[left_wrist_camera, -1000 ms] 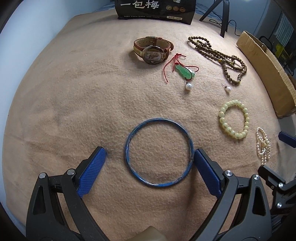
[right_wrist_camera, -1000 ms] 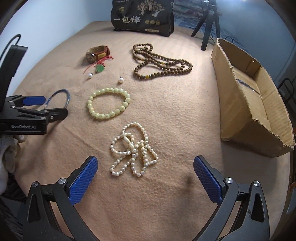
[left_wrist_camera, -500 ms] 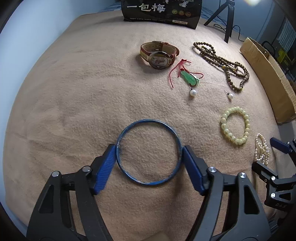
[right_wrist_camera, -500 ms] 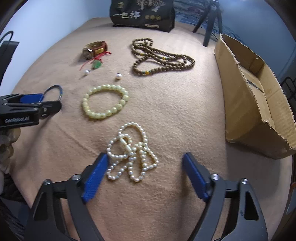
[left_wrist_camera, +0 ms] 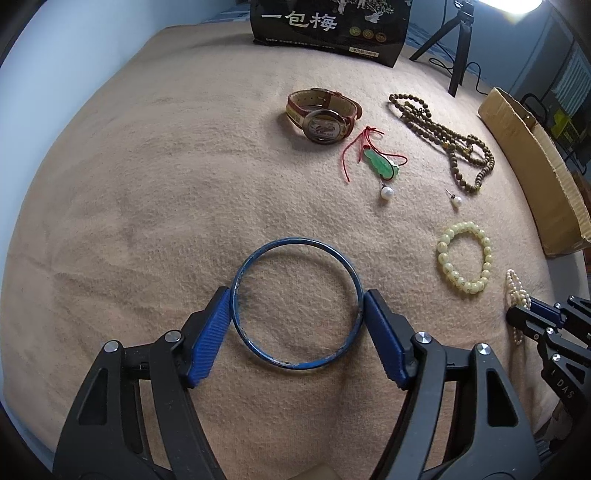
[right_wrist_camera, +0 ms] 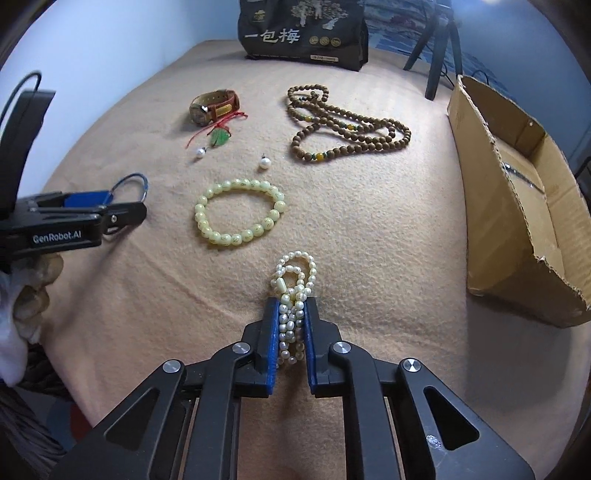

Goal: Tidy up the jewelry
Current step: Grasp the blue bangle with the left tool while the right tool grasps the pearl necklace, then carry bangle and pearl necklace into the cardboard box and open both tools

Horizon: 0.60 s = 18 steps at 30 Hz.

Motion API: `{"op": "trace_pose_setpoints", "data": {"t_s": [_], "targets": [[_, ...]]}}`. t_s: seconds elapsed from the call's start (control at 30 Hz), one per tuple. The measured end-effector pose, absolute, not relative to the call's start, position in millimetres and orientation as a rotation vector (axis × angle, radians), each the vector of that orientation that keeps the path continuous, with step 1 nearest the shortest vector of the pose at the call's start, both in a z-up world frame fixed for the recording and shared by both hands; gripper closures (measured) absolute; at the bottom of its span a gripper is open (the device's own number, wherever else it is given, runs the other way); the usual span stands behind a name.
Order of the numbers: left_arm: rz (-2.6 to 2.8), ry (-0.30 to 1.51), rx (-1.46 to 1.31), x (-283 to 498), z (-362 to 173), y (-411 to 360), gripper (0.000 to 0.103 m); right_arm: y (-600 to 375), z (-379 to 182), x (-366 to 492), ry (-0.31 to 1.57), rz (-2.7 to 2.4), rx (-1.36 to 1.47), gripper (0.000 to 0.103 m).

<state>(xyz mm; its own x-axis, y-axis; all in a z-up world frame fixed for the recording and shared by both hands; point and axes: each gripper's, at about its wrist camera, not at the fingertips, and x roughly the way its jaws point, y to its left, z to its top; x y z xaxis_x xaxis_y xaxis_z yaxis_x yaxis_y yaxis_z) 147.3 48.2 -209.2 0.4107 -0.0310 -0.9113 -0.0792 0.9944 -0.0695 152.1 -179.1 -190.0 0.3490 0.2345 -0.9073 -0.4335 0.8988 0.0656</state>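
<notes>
My left gripper (left_wrist_camera: 295, 317) is shut on a blue bangle (left_wrist_camera: 295, 242), its blue pads touching the ring's left and right sides on the tan blanket. My right gripper (right_wrist_camera: 291, 314) is shut on a white pearl necklace (right_wrist_camera: 295, 273), with strands bunched between the pads. A yellow bead bracelet (right_wrist_camera: 238, 212) lies just beyond it. A watch (left_wrist_camera: 323, 114), a green pendant on red cord (left_wrist_camera: 380, 164), two loose pearl earrings (right_wrist_camera: 264, 162) and a brown bead necklace (right_wrist_camera: 347, 125) lie farther back.
An open cardboard box (right_wrist_camera: 517, 206) stands at the right edge of the blanket. A black bag with white characters (right_wrist_camera: 303, 33) stands at the back. A tripod (left_wrist_camera: 458, 40) stands behind the blanket at the back right.
Both grippers have moved forward and closed. The left one closed on the blue bangle, the right one on the pearl necklace.
</notes>
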Motion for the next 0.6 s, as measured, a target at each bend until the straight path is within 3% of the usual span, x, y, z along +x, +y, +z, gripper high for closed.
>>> {"op": "trace_pose_setpoints", "data": {"t_s": [0.6], "targets": [[-0.007,1.001,-0.067,144,-155,20,0.030,-194,-115,155,0.963,0.464,-0.078,0.096]]}}
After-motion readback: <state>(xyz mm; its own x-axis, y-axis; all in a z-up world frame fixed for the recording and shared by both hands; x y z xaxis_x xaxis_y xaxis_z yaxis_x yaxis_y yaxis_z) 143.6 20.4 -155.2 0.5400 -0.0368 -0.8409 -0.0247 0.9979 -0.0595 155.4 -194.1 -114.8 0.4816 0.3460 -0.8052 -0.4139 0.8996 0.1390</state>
